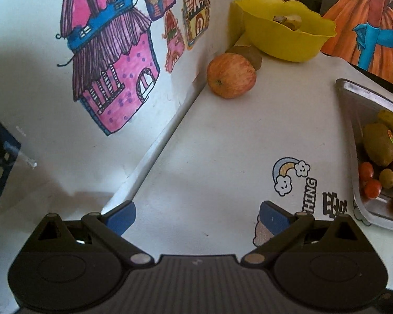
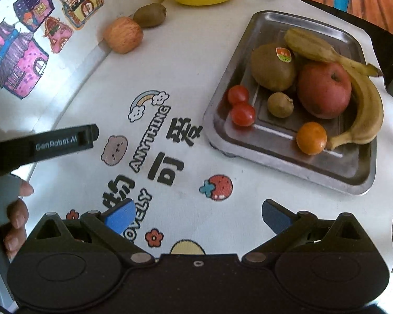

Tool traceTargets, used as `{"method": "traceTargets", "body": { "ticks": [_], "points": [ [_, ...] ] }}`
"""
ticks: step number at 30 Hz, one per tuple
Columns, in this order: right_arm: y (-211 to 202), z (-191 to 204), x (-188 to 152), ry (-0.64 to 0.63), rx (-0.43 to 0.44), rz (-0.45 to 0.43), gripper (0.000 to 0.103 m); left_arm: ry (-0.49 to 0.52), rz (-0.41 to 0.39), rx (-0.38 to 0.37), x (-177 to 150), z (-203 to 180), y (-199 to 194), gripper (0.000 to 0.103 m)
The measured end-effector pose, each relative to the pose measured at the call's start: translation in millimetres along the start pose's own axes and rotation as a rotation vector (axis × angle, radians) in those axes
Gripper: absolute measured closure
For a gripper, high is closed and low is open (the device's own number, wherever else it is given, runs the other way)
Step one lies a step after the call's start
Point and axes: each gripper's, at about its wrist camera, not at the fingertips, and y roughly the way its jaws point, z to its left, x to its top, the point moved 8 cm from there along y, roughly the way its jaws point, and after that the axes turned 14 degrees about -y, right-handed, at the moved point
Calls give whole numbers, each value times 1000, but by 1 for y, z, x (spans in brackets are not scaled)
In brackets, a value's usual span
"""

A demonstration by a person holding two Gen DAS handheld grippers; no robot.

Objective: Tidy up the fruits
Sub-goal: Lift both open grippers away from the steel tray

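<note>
Steel tray (image 2: 288, 157) sits crowded ahead-right of the right gripper (image 2: 196, 216), jaws wide, empty; left gripper (image 1: 197, 216) likewise, apple (image 1: 231, 75) far ahead. Round fruit may roll if nudged.

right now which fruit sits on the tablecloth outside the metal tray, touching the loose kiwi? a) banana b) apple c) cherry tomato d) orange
b: the apple rests on the cloth against the loose kiwi, well left of the metal tray, which holds the orange, banana and tomatoes.
</note>
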Motion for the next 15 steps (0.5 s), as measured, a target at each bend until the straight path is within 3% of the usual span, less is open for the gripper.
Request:
{"method": "traceTargets", "body": {
  "ticks": [5,11,15],
  "points": [
    [-8,-9,25,-5,-19,-51,1,-4,2,-21,6,-7,7,1],
    [-25,-34,77,-66,-55,-226,1,-12,-16,-49,18,-20,20,1],
    [-28,-46,112,-97,-58,-289,1,-18,-32,-60,27,-29,28,1]
  ]
}}
